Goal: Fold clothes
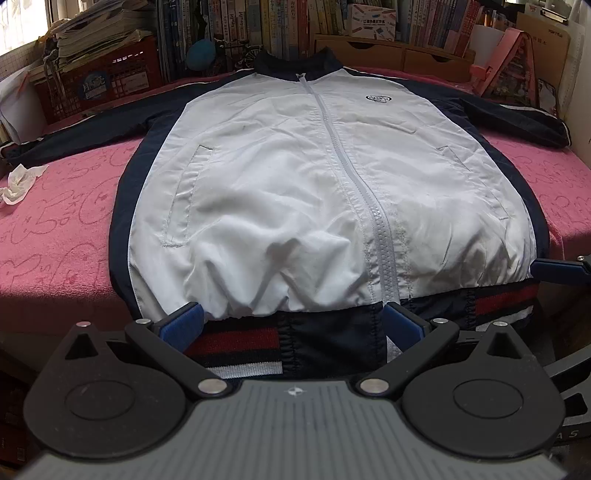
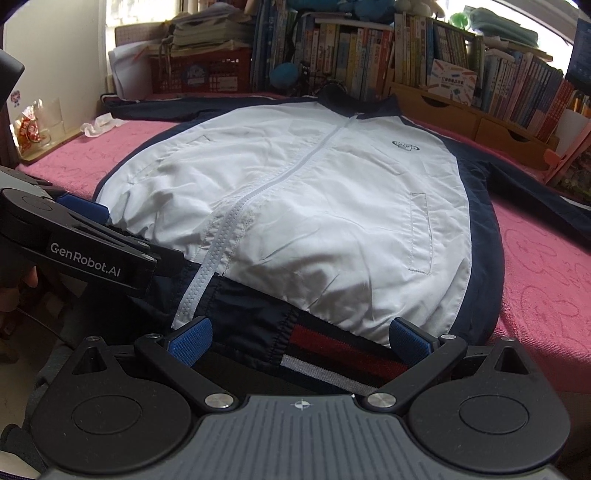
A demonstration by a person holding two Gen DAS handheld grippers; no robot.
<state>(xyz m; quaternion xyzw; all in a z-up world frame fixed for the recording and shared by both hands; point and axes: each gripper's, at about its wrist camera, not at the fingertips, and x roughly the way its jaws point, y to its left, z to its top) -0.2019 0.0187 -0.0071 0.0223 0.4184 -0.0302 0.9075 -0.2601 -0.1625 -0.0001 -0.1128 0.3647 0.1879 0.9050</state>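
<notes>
One jacket (image 1: 295, 177), white front with navy sides, lies flat and zipped, face up on the pink cloth (image 1: 66, 236) over the counter, both sleeves spread out, collar toward the bookshelves (image 1: 258, 26). My left gripper (image 1: 291, 321) is at the striped hem (image 1: 240, 347), left of the zipper (image 1: 384, 236), its two blue fingers (image 1: 184, 325) spread wide, gripping nothing. My right gripper (image 2: 299, 338) is at the hem right of the zipper, two fingers spread too. One crumpled tissue (image 1: 20, 182) sits near the left sleeve.
</notes>
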